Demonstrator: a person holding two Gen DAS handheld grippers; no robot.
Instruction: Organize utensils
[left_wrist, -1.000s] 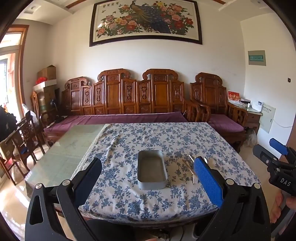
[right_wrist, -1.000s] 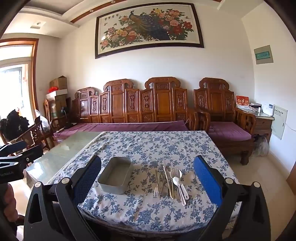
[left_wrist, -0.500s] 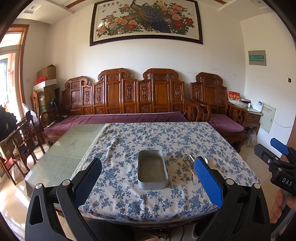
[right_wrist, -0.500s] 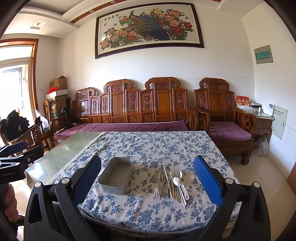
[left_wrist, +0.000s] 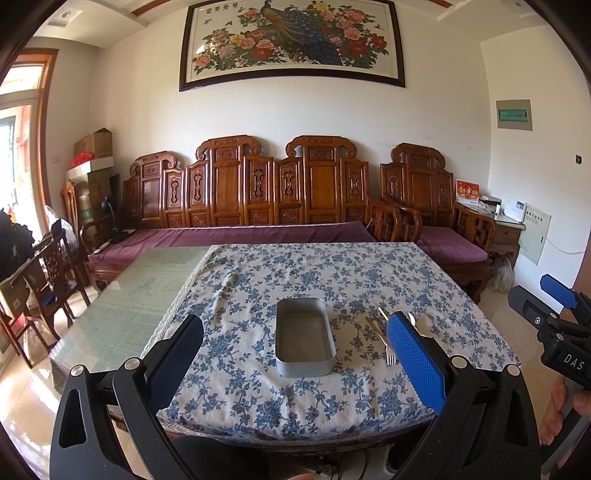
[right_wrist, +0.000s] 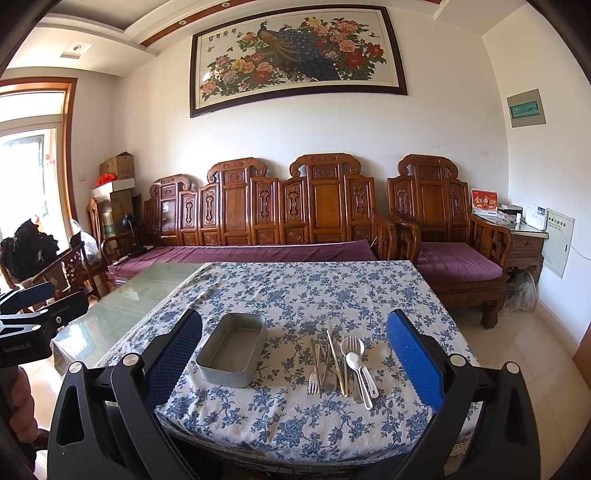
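While we hold both tools short of the table, left gripper (left_wrist: 301, 354) spread wide, gripping nothing, right gripper (right_wrist: 295, 349) likewise, metal tin (right_wrist: 232, 354) ahead-left of it, utensils (right_wrist: 341, 363) straight ahead.

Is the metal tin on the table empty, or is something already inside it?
Empty. The tin shows only its bare grey bottom; the utensils lie beside it on the cloth.

The tin (right_wrist: 232, 349) looks like matt grey metal. The fork (right_wrist: 314, 370) is shiny metal, the spoon (right_wrist: 360, 373) glossy white plastic. The tablecloth (right_wrist: 332, 295) is printed cloth beside glossy glass (right_wrist: 125, 302).
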